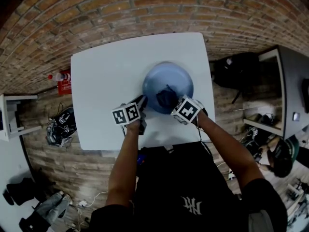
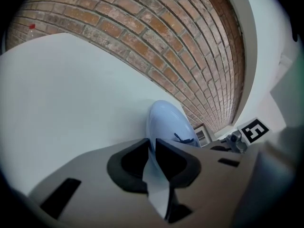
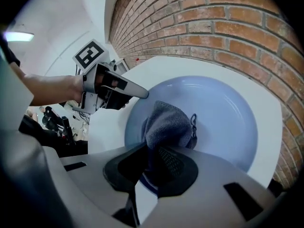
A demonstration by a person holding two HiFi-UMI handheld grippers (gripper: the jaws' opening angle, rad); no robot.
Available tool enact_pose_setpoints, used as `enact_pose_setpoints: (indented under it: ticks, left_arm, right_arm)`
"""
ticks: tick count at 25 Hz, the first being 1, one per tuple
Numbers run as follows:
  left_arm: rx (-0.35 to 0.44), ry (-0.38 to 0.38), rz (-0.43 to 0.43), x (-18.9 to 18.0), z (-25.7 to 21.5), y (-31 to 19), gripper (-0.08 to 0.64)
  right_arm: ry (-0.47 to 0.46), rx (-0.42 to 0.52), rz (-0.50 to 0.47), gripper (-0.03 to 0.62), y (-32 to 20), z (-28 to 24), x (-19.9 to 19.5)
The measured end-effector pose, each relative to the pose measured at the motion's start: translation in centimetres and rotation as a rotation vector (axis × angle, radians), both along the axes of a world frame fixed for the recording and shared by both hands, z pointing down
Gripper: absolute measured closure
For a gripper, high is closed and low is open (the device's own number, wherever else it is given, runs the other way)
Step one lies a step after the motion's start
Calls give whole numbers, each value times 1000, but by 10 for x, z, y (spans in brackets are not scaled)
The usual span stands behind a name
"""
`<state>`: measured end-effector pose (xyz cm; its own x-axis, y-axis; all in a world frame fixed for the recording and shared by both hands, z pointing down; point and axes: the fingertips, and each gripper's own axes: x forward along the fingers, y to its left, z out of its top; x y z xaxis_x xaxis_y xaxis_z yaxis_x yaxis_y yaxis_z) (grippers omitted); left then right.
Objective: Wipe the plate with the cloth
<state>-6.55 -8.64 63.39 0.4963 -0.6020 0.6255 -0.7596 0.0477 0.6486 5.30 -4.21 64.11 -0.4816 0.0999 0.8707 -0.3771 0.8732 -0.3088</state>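
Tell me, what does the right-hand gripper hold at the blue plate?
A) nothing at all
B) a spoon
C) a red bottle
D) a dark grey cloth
D: in the right gripper view, the right gripper has its jaws closed on the dark grey cloth, which is bunched up against the blue plate.

A round pale-blue plate rests on the white table, a bunched dark cloth inside.

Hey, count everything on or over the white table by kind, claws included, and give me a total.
plate: 1
cloth: 1
claws: 2 (left claw, right claw)
Total: 4
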Motion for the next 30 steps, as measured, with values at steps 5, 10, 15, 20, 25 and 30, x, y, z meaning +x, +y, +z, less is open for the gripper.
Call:
enact_pose_setpoints:
  ticks: [5, 10, 15, 20, 25, 30]
  left_arm:
    - [-2, -3, -1, -1, 0, 0, 511]
    - [-7, -9, 2, -2, -1, 0, 511]
    - [-13, -17, -1, -2, 0, 1, 511]
    - [-19, -23, -8, -2, 1, 2, 511]
    - [-24, -36, -18, -4, 2, 0, 512]
    - [-23, -49, -11, -3, 1, 2, 512]
  right_arm:
    - [46, 72, 26, 525, -28, 1, 35]
    - [84, 164, 45, 525, -62, 2, 53]
    - [117, 240, 53, 525, -90, 5, 58]
    - [102, 294, 113, 525, -110, 5, 62]
    - [63, 297, 144, 525, -114, 5, 57]
    - [13, 261, 145, 525, -110, -3, 52]
